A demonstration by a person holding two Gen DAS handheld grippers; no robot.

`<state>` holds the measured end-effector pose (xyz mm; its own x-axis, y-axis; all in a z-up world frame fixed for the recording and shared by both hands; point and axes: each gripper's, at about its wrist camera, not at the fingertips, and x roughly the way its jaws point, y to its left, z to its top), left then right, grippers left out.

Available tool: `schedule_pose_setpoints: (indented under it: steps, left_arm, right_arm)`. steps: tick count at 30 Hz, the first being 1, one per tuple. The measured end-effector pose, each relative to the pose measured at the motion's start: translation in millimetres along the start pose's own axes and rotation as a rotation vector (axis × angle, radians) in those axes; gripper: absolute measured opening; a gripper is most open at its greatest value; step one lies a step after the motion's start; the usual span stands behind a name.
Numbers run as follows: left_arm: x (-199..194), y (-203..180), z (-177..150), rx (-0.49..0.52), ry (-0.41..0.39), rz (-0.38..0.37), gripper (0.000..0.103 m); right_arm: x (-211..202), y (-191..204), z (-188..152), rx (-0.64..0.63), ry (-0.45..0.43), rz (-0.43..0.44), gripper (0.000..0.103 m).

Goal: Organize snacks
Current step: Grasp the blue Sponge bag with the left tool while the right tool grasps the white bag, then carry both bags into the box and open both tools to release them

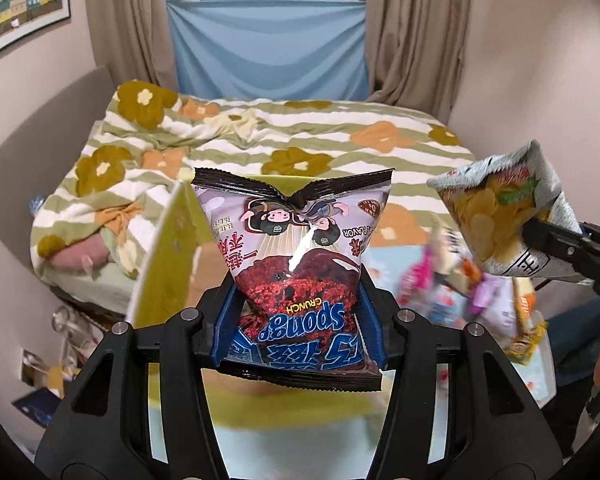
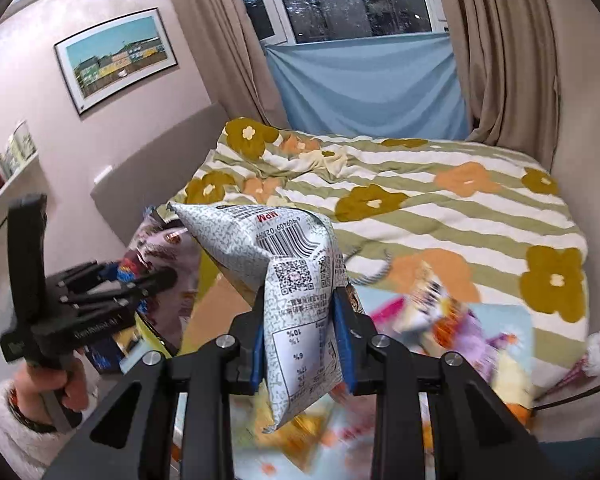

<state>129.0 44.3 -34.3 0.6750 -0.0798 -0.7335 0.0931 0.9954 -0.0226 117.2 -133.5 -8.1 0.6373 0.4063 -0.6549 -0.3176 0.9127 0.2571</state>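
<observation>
Jaws clamped: each gripper holds one snack bag.
Left gripper (image 1: pixel 298 324) grips a glossy purple-and-blue sponge-crunch packet (image 1: pixel 294 268); right gripper (image 2: pixel 302 344) grips a silver-grey crisp bag (image 2: pixel 290 276).

1. Left claw (image 1: pixel 300 320) clamped on a Sponge Crunch bag (image 1: pixel 296 256), held upside down, blue pads pressing both sides.
2. Just left of it, a yellow box flap (image 1: pixel 168 256), tilted.
3. Far right and higher, right claw (image 1: pixel 540 236) pinching a chips bag (image 1: pixel 500 216).
4. Below that, blurred snack packets (image 1: pixel 460 280).
5. Beyond, a flowered bed (image 1: pixel 260 140).
</observation>
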Motion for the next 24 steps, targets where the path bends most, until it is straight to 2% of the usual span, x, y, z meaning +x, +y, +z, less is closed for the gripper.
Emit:
schedule_pose_setpoints:
  steps: [6,14,15,16,17,18,21,24]
  left_arm:
    - [67.3,47.6,27.1,0.023,0.083,-0.023,0.05]
    - [147.3,75.2,36.1,0.046,0.206,-0.068,0.052]
    - [153.9,78.3,36.2,0.045,0.215,-0.061,0.054]
    - [160.3,80.9,35.6,0.04,0.227,-0.051,0.069]
    - [164.5,83.5,34.9,0.031,0.232,-0.035,0.095]
    - [166.6,87.3,34.6,0.025,0.229,-0.025,0.103]
    - [162.3,93.1,31.6,0.018,0.211,-0.038,0.103]
    - [154.6,97.4,26.8,0.011,0.22,-0.014,0.103]
  right_arm:
    - [65.4,26.4,34.4,0.073,0.018,-0.038,0.027]
    - [139.3,33.8,45.6,0.19,0.089,-0.079,0.027]
    - [146.6,33.9,45.4,0.202,0.098,-0.08,0.027]
    - [153.3,35.9,47.8,0.208,0.105,-0.08,0.027]
    - [158.4,36.3,49.3,0.213,0.112,-0.079,0.027]
    - [161.7,37.8,50.0,0.211,0.111,-0.082,0.027]
    - [167.0,46.8,55.6,0.165,0.112,-0.116,0.027]
    - [168.2,47.6,57.7,0.165,0.111,-0.079,0.026]
